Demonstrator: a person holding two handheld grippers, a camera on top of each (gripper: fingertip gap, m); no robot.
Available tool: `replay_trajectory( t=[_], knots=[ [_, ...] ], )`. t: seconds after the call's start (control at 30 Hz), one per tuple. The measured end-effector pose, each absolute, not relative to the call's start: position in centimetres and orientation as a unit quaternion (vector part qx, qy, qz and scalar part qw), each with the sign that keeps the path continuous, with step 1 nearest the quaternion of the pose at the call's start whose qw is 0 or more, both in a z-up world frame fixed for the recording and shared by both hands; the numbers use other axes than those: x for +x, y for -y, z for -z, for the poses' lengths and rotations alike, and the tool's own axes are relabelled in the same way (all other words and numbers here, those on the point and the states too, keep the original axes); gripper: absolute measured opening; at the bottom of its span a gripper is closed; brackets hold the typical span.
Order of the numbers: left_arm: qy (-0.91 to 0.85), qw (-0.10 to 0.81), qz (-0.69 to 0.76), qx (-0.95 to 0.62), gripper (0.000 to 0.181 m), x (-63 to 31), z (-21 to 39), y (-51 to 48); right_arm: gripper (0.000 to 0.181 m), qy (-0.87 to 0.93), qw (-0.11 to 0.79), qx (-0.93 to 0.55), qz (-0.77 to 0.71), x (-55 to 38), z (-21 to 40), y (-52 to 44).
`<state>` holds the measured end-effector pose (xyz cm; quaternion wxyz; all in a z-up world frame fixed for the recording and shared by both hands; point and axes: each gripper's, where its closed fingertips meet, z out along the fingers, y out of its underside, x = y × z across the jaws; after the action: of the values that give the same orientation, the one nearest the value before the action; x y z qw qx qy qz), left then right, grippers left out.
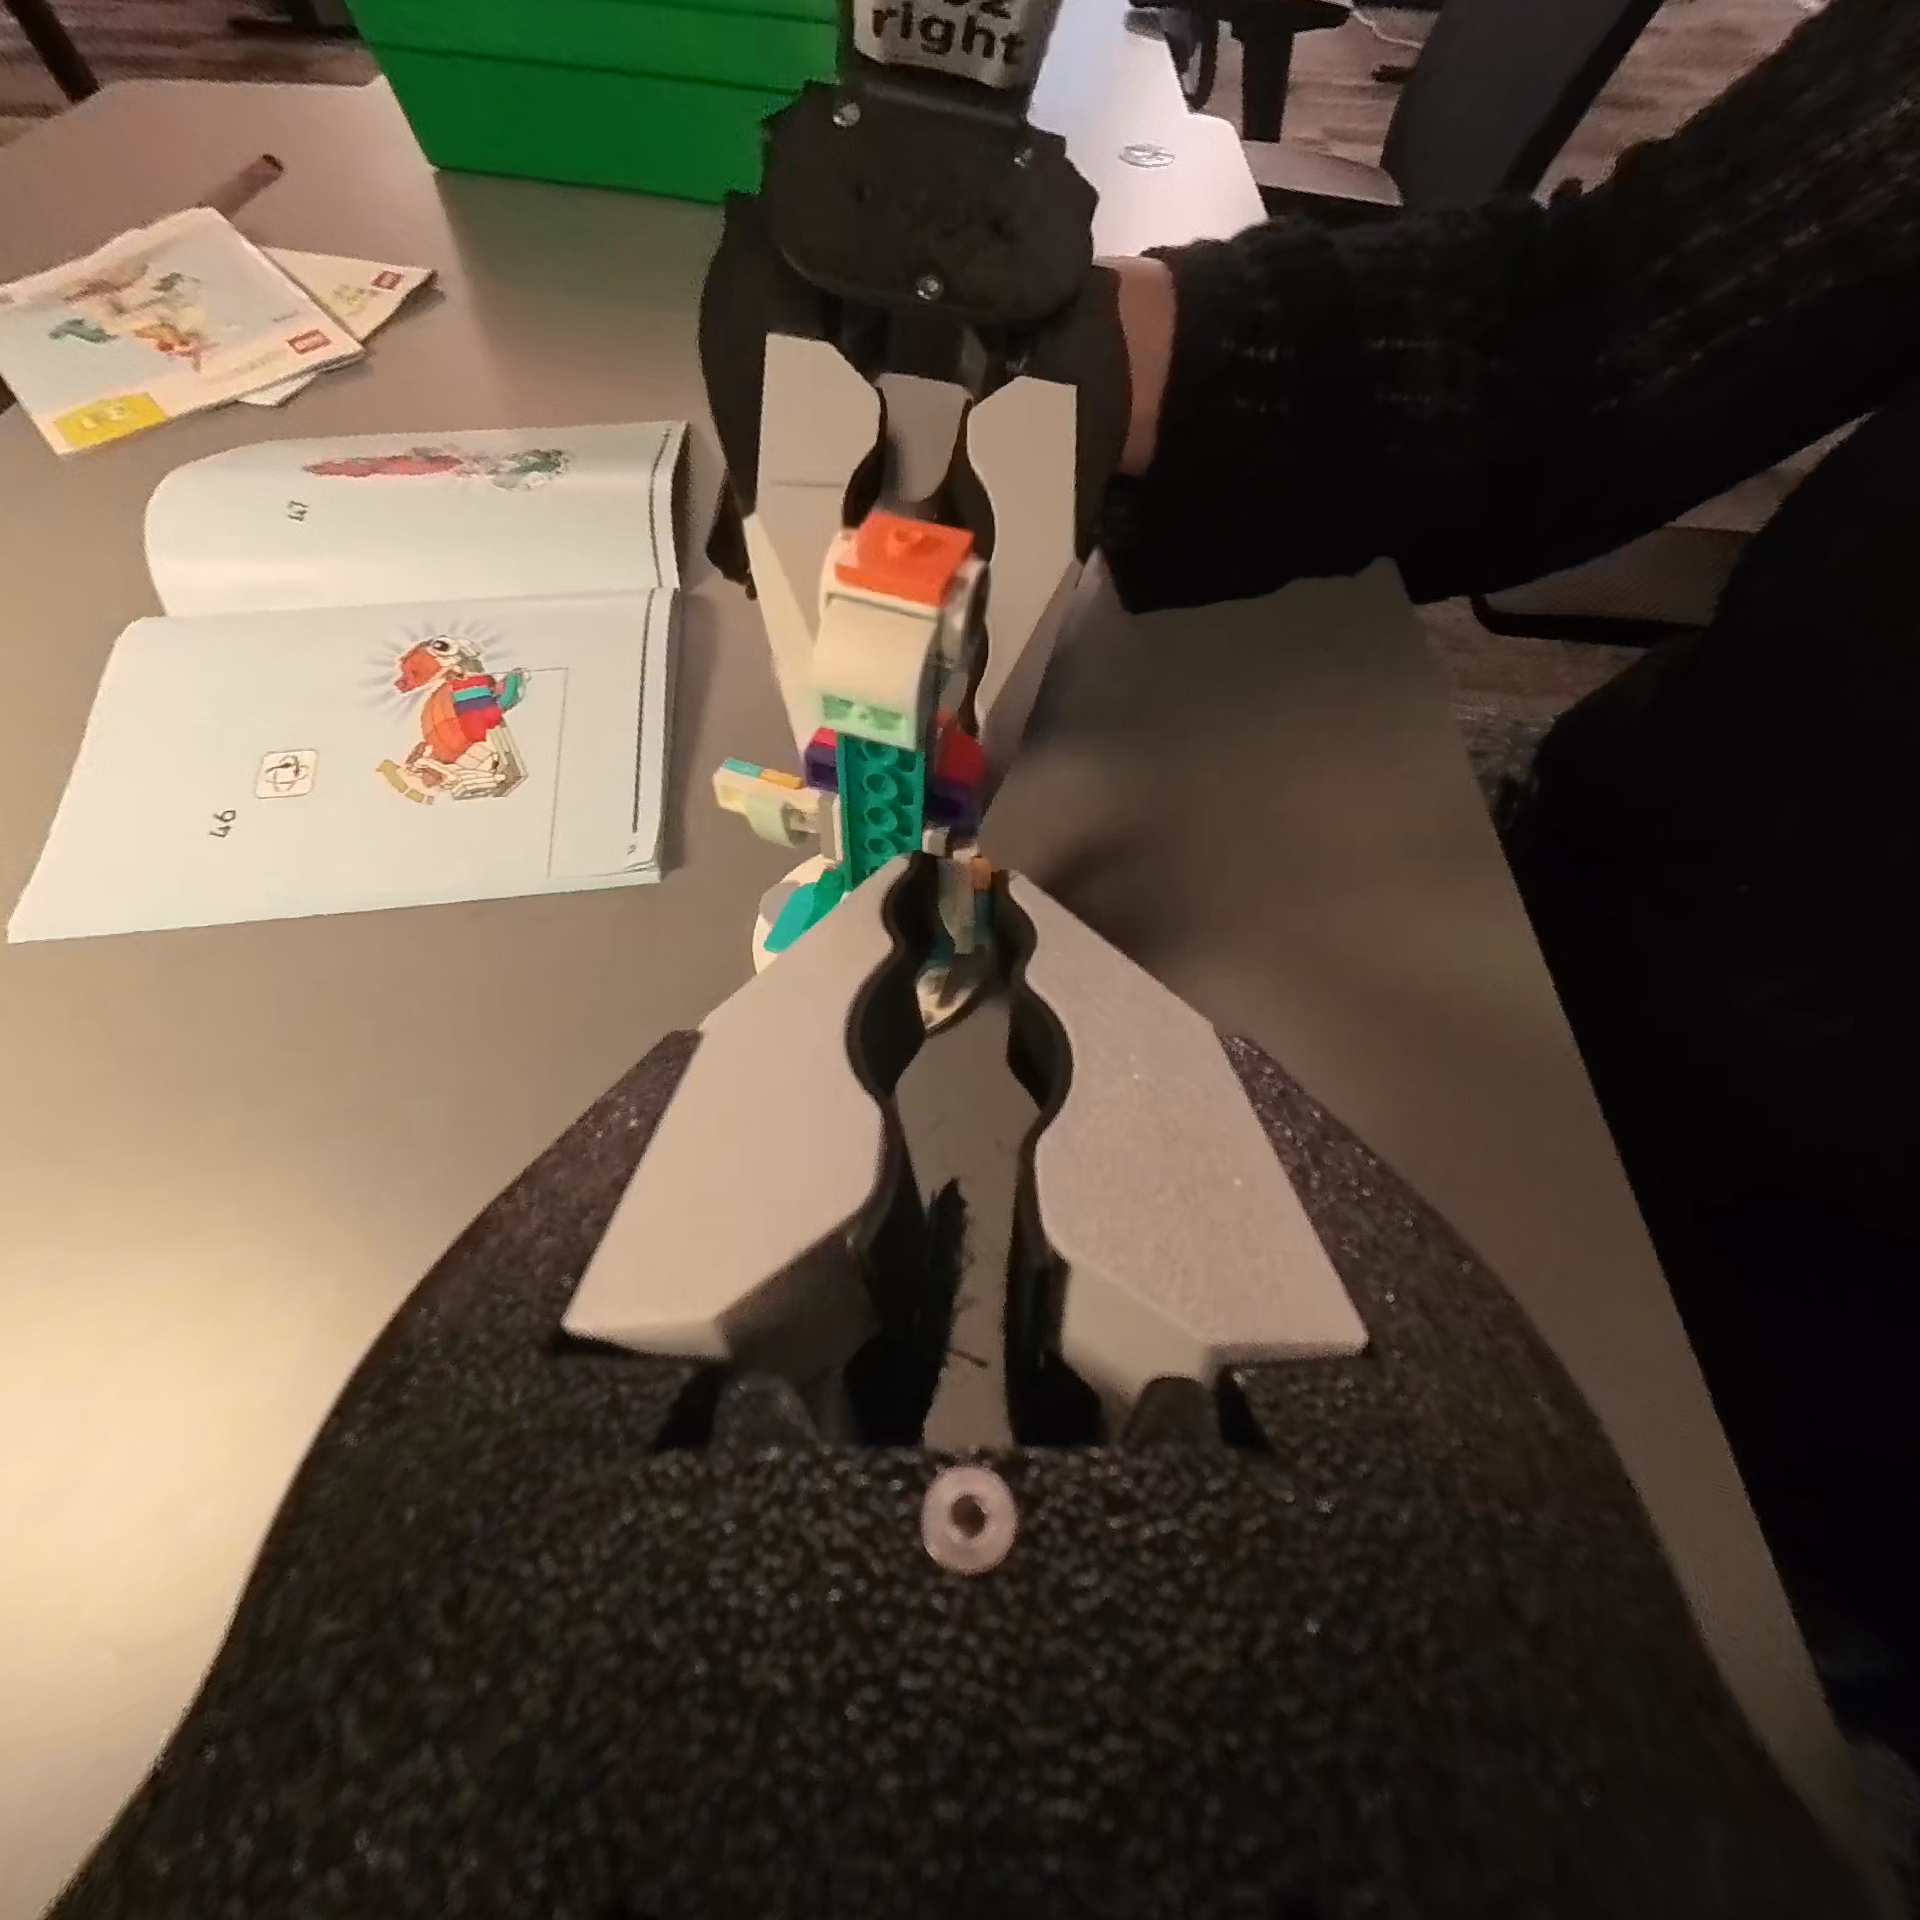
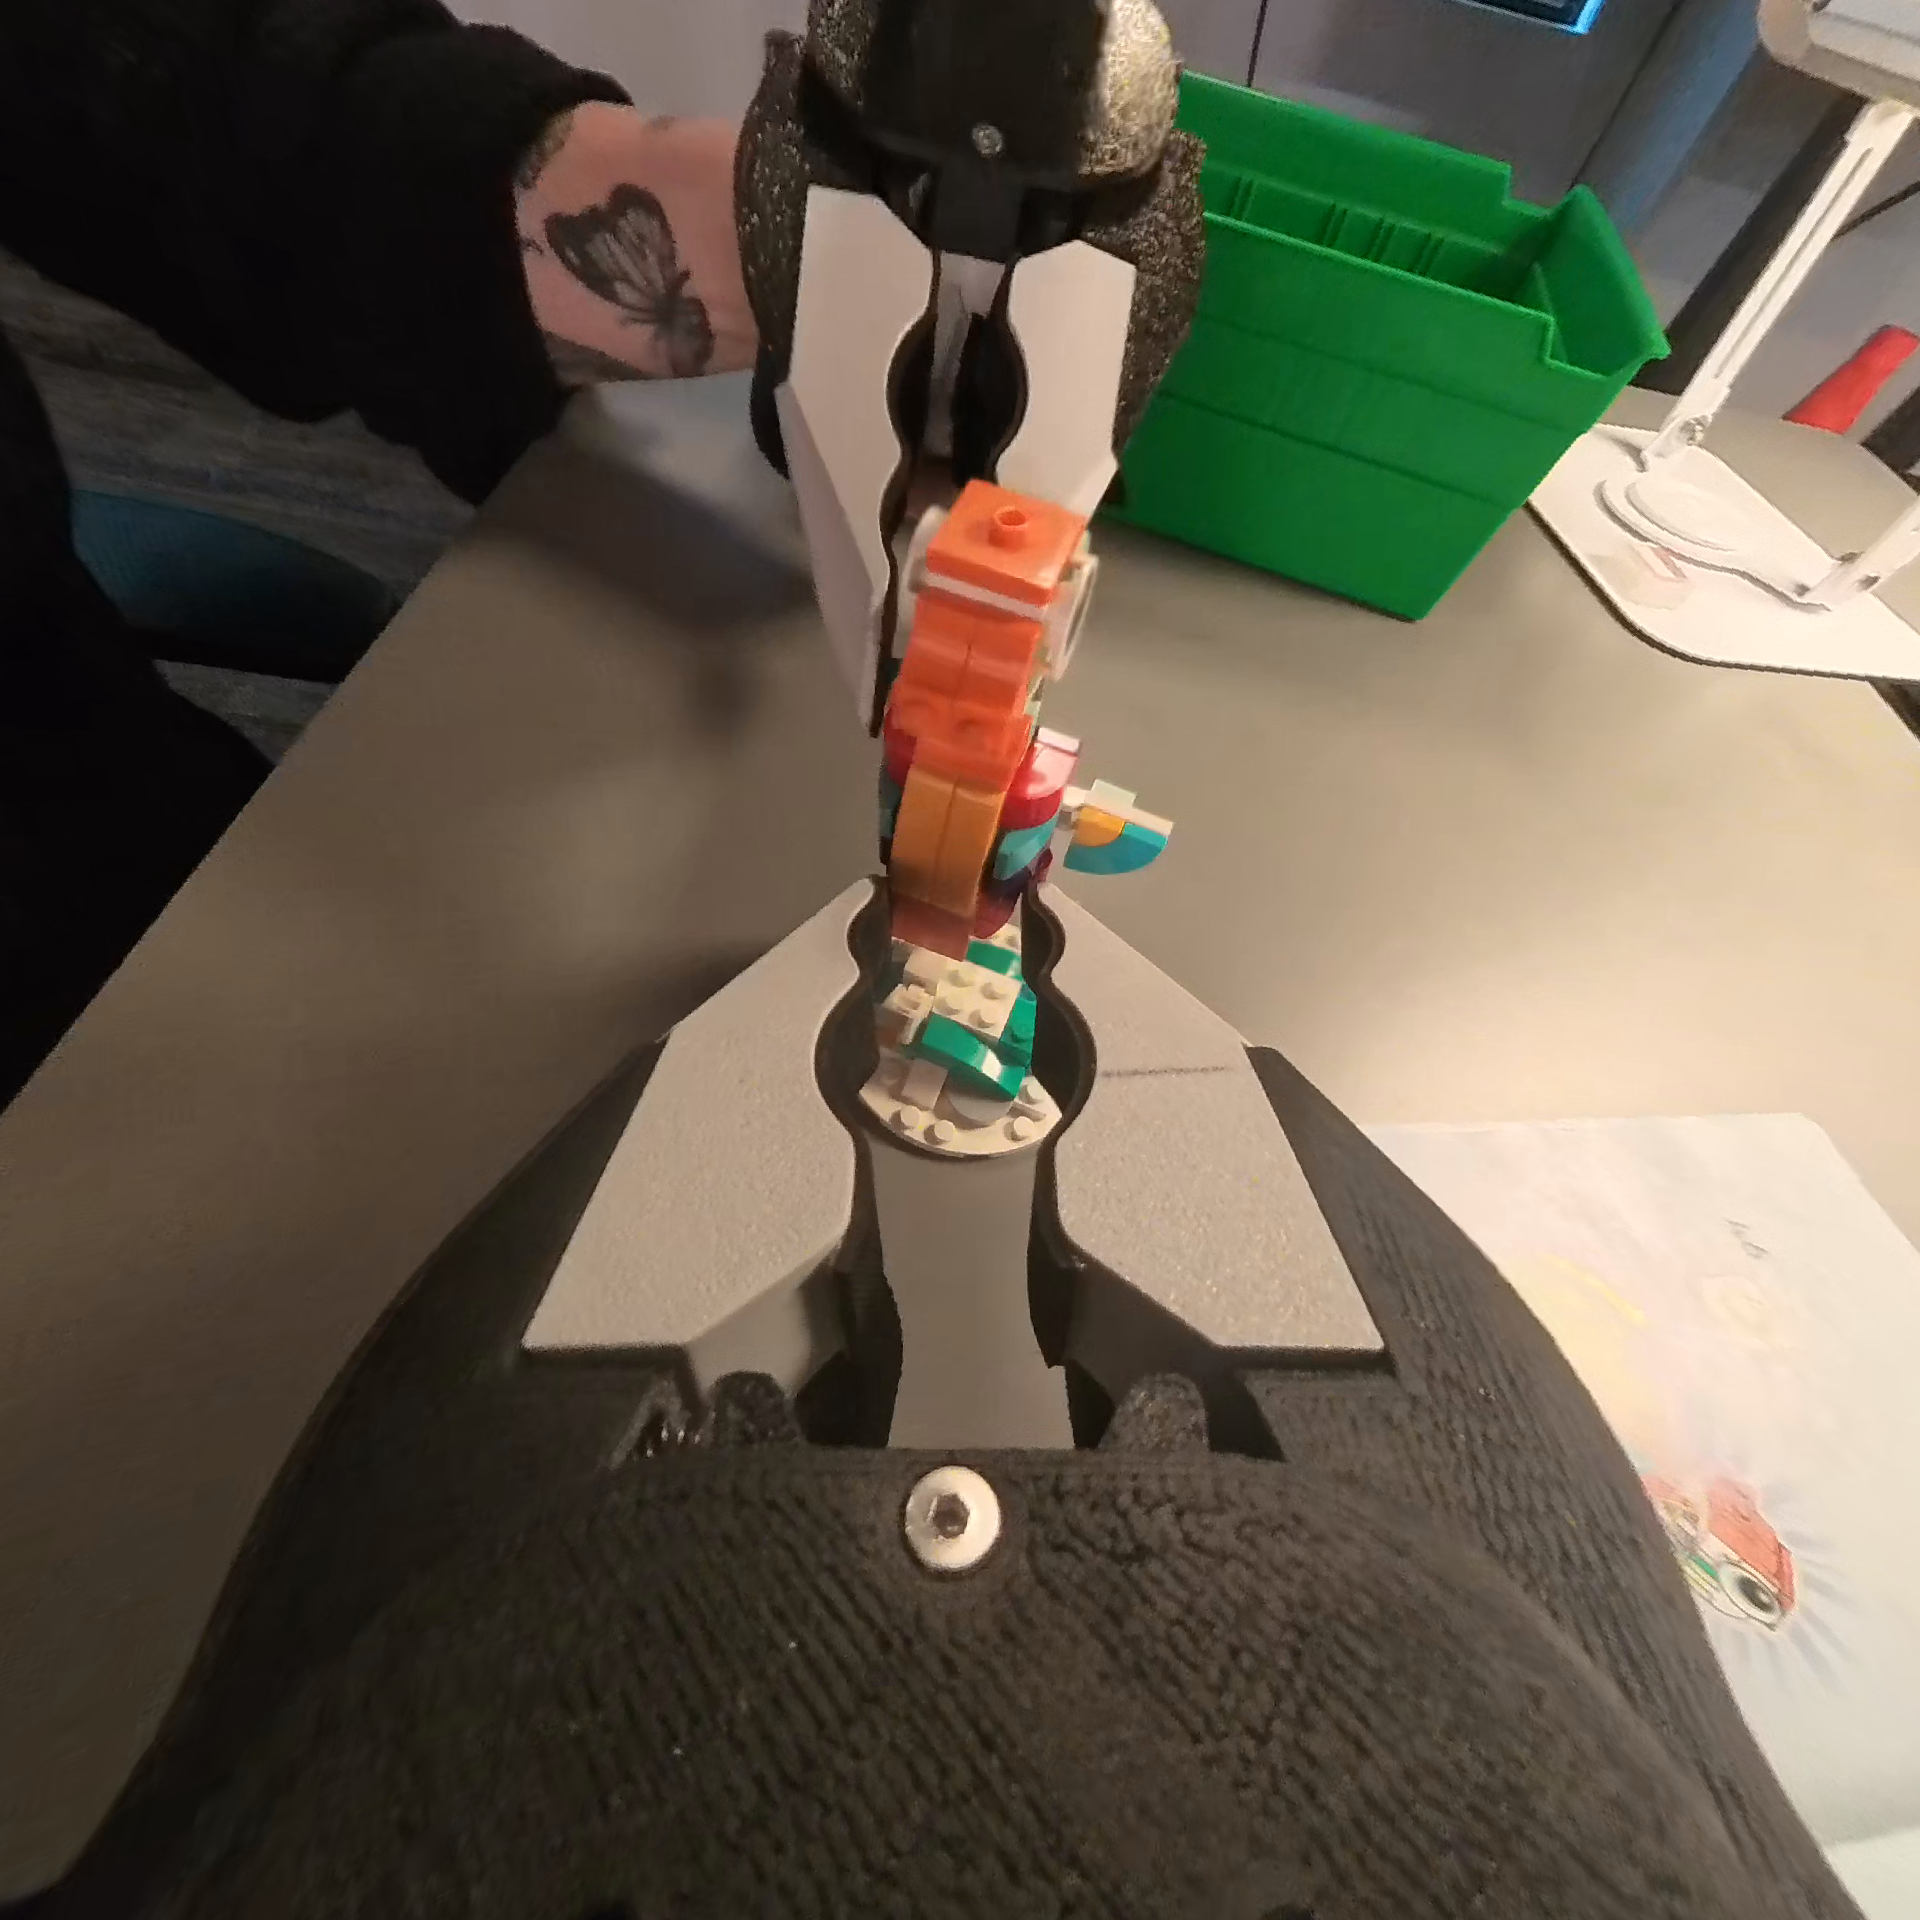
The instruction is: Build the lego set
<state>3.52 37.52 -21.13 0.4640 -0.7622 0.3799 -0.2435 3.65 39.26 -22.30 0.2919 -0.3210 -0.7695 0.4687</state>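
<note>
We see the lego model (image 1: 883, 748) standing upright on its round white base on the grey table (image 1: 312, 1143), caught between both grippers. Our left gripper (image 1: 951, 883) has its jaws drawn narrow around the model's lower part; our right gripper (image 2: 961, 904) likewise closes narrowly on the lower body, fingertips touching the bricks. An open instruction booklet (image 1: 364, 748) lies beside the model, a green bin (image 2: 1351, 416) behind it.

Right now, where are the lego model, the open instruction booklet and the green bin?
lego model (image 2: 966, 665), right wrist view, orange upper bricks.
open instruction booklet (image 1: 343, 769), left wrist view, near page.
green bin (image 2: 1340, 416), right wrist view, front wall.
</note>
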Motion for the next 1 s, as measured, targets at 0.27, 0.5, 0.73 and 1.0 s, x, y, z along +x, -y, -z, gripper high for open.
replay_trajectory(
  t=[0.27, 0.5, 0.73, 1.0],
  knots=[
    [-0.361, 0.444, 0.306, -0.761, 0.018, 3.9, 20.8, -37.4, 0.023, 0.766, 0.276, -0.327, -0.481, 4.0, 22.3, -39.3],
    [-0.288, 0.486, 0.314, -0.764, 0.041, 2.5, 19.2, -37.4, 0.047, 0.751, 0.289, -0.370, -0.465, 4.2, 22.6, -39.3],
    [-0.295, 0.464, 0.308, -0.776, 0.043, 4.6, 21.0, -36.3, 0.053, 0.735, 0.315, -0.404, -0.444, 4.5, 22.2, -40.8],
    [-0.265, 0.455, 0.335, -0.781, 0.043, 8.4, 21.1, -35.7, 0.054, 0.715, 0.359, -0.440, -0.409, 7.3, 22.8, -42.7]
  ],
)
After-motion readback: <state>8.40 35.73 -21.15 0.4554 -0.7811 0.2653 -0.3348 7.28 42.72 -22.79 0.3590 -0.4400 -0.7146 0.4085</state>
